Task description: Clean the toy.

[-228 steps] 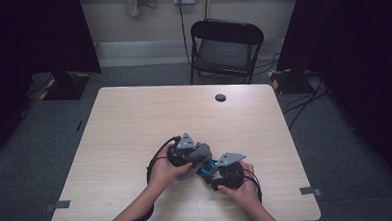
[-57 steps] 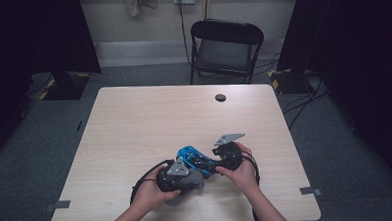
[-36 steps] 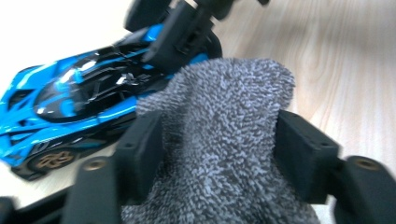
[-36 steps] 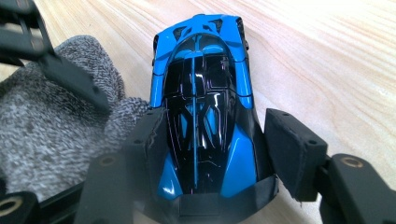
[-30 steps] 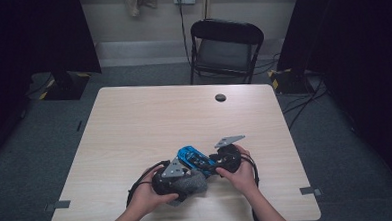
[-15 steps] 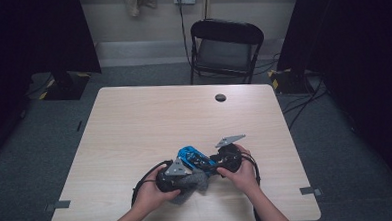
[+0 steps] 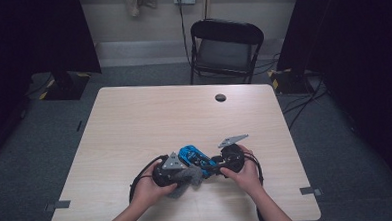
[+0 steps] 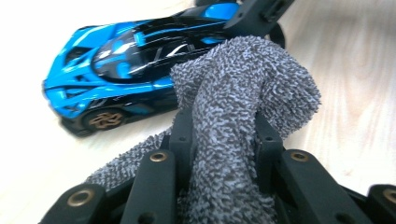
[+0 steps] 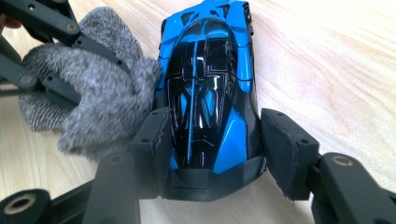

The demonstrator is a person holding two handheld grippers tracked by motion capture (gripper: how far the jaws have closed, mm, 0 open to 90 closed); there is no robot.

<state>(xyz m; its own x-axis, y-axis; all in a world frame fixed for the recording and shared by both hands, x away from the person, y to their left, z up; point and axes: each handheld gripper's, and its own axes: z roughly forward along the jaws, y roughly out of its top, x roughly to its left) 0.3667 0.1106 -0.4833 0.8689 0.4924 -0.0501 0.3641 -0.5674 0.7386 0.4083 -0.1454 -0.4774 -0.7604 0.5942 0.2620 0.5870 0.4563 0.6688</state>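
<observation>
High view: one pale wooden table (image 7: 134, 123), one blue toy car (image 7: 196, 155) near its front edge, one grey cloth (image 7: 187, 177) just left of the car, two grippers, two hands. Left gripper (image 7: 179, 174) on the cloth, right gripper (image 7: 212, 166) at the car's tail end. Farther off, one dark round cable hole (image 7: 220, 97) in the tabletop, one black folding chair (image 7: 225, 49) behind the table, well apart from the work. Jaws of both too small here to read; car partly covered by the grippers and cloth.

Left gripper view: one cloth (image 8: 243, 112), clenched between the two black jaws of the left gripper (image 8: 224, 154), just closed on it, bunched and rising in a fold. One car (image 8: 135, 56) beyond, side on, touching the cloth; its far end crossed by a black jaw of the other gripper. Cloth's lower part cut off.

Right gripper view: one car (image 9: 208, 88) lying on the table between the jaws of the right gripper (image 9: 210, 149), jaws just narrowed; left pad against the car's flank, right pad just beside it, a thin gap seeming to remain. Cloth (image 9: 98, 98) pressed to the car's left side, crossed by the other gripper's jaws.
</observation>
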